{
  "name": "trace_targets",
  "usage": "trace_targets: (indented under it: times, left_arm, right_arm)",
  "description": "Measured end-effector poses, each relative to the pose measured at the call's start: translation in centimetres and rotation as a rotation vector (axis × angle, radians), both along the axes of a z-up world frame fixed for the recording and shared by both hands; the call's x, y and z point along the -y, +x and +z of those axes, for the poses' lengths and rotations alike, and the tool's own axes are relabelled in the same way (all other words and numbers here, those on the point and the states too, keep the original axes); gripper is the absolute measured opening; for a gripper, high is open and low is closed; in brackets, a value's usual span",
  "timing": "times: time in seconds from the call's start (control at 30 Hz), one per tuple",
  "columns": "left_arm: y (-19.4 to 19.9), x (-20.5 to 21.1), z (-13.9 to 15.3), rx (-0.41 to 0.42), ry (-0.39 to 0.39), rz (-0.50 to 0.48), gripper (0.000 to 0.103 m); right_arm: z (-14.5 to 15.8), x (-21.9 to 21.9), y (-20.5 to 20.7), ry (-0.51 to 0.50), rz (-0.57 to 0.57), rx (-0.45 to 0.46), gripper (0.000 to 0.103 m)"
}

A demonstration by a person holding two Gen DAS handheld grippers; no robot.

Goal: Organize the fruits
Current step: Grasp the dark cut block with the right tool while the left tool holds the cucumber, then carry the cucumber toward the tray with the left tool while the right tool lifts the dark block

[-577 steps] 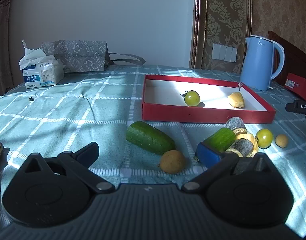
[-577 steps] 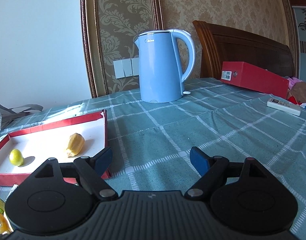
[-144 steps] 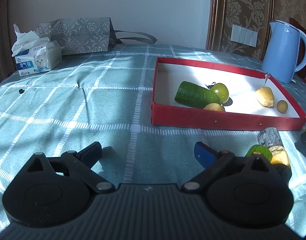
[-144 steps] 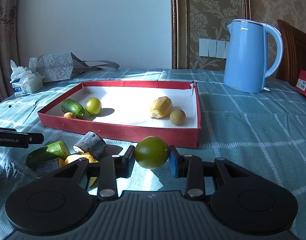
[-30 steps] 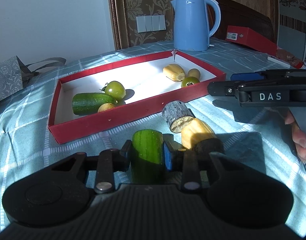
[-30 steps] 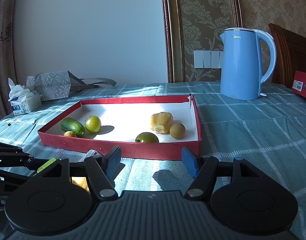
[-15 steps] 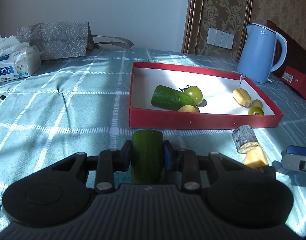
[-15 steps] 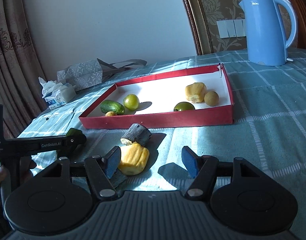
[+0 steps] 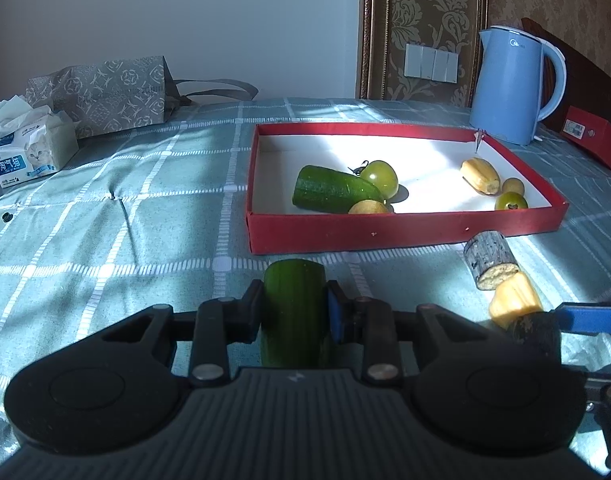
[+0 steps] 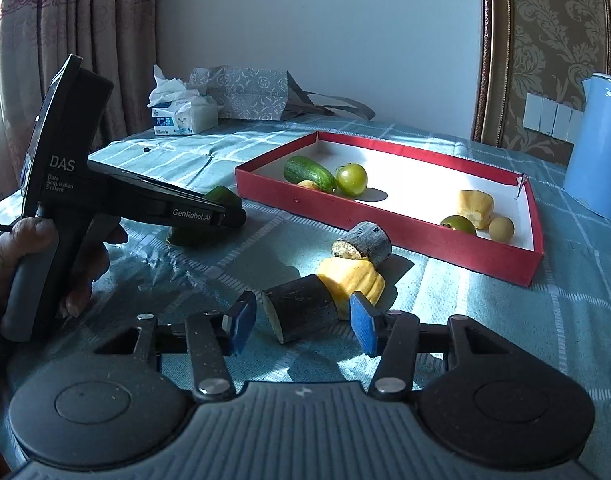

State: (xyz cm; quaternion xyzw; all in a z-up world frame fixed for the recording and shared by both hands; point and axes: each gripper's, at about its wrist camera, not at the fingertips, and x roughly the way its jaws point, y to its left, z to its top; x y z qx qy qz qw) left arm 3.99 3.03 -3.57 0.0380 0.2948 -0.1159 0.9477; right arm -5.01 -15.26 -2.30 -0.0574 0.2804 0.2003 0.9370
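From my left wrist camera I see the left gripper [image 9: 295, 312] clenched on a cut cucumber piece [image 9: 294, 308], its flat end facing the red tray [image 9: 405, 228] just ahead. This view looks straight into the tray: a whole cucumber [image 9: 335, 189] lies against a green tomato [image 9: 381, 178] with a small yellow fruit [image 9: 367, 207] at the near wall, and on the right side I make out a peeled yellow piece [image 9: 480, 175], a small round brown fruit [image 9: 513, 186] and a second green tomato [image 9: 511, 201]. Only this view takes in the whole blue kettle [image 9: 513, 84]; the other cuts it off at the edge.

My right wrist camera shows what the left cannot: the person's left hand [image 10: 45, 256] wrapped round the handle of that left tool, which is held low and level over the checked tablecloth [image 10: 525, 320], the green piece half hidden behind its fingers. The right gripper [image 10: 301, 322] is spread wide, its blue pads either side of a dark-skinned chunk [image 10: 301, 312] lying on the cloth, not pressing it as far as I can tell. A yellow fruit piece [image 10: 353, 278] touches that chunk, and another dark chunk [image 10: 363, 242] lies just beyond, near the tray's wall
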Motion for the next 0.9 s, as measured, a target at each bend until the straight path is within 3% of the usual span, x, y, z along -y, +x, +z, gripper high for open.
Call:
trace_targets:
  times: [0.07,0.37,0.53,0.77,0.9]
  left_arm:
    - [0.0,0.1,0.0,0.000,0.006,-0.001,0.030]
    - [0.0,0.3,-0.1,0.000,0.008,-0.005,0.030]
    - [0.0,0.4,-0.1,0.002,0.015,-0.007,0.030]
    - [0.1,0.5,-0.3,0.000,0.022,-0.010,0.030]
    - [0.1,0.6,-0.3,-0.001,0.022,-0.011,0.030]
  right_arm:
    - [-0.4,-0.2,0.5,-0.029,0.027,-0.010,0.042]
    - [-0.9,-1.1,0.2,-0.082,0.073,0.056,0.039]
    - [-0.4,-0.2,0.0,-0.003,0.060,0.088,0.039]
    - [1.0,2.6,0.2,0.134,-0.097,0.155,0.036]
    - [1.9,3.9,0.7,0.129,-0.228,0.200,0.035]
